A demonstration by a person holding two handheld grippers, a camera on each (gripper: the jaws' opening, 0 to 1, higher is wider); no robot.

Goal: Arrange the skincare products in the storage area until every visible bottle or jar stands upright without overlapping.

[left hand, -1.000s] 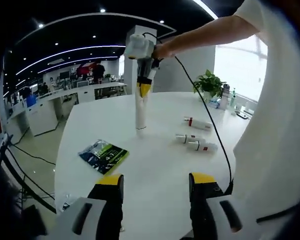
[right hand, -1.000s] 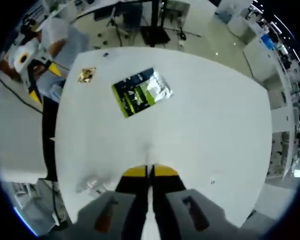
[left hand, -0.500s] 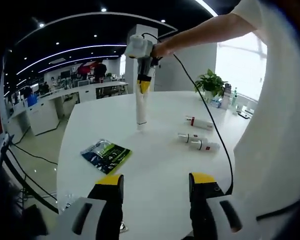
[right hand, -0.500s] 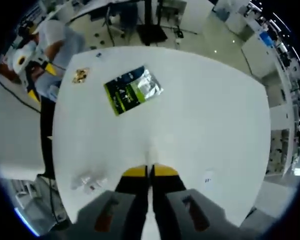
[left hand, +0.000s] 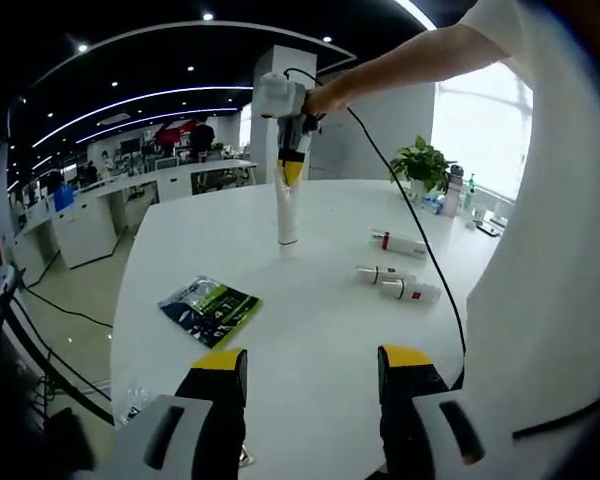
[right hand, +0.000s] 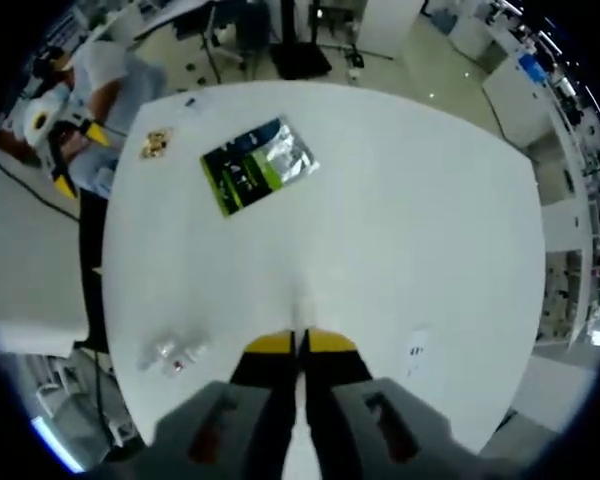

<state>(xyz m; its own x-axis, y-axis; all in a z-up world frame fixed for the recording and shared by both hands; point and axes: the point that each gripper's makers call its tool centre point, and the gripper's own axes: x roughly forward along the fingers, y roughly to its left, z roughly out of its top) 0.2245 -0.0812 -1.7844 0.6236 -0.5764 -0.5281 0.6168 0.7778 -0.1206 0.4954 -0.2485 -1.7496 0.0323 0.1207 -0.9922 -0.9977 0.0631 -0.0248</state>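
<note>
Tubes of skincare product lie and stand on a round white table [left hand: 320,330]. In the left gripper view, the right gripper [left hand: 290,178] comes in from 12 o'clock, held by a person's hand [left hand: 325,98], its yellow-tipped jaws pressed narrow on the top of a tall white tube [left hand: 287,215]. That tube has its long axis vertical, its lower end touching the tabletop, and it stands near the far middle of the table. At about 2 o'clock from the view's centre, three smaller white tubes lie on their sides: one with a red band [left hand: 398,241] farthest back, its long axis running roughly from 10 to 4 o'clock, then a second lying tube [left hand: 376,272], and just beside it a third with a red mark [left hand: 410,291], both stretched roughly 9 to 3 o'clock. The last two are nearly touching; the first is set a little apart. At 8 o'clock lies a flat green and black sachet [left hand: 209,310]. The left gripper [left hand: 311,372] rises from 6 o'clock with its jaws wide apart and nothing between them, above the near edge of the table. A potted plant [left hand: 420,167] sits at the far right rim. In the right gripper view, looking straight down, the right gripper's jaws [right hand: 299,343] are closed together at 6 o'clock with the tube's pale top [right hand: 301,300] just ahead of them, the sachet [right hand: 257,165] lies at 11 o'clock, and the left gripper [right hand: 55,130] shows at 9 to 10 o'clock beyond the table edge.
</note>
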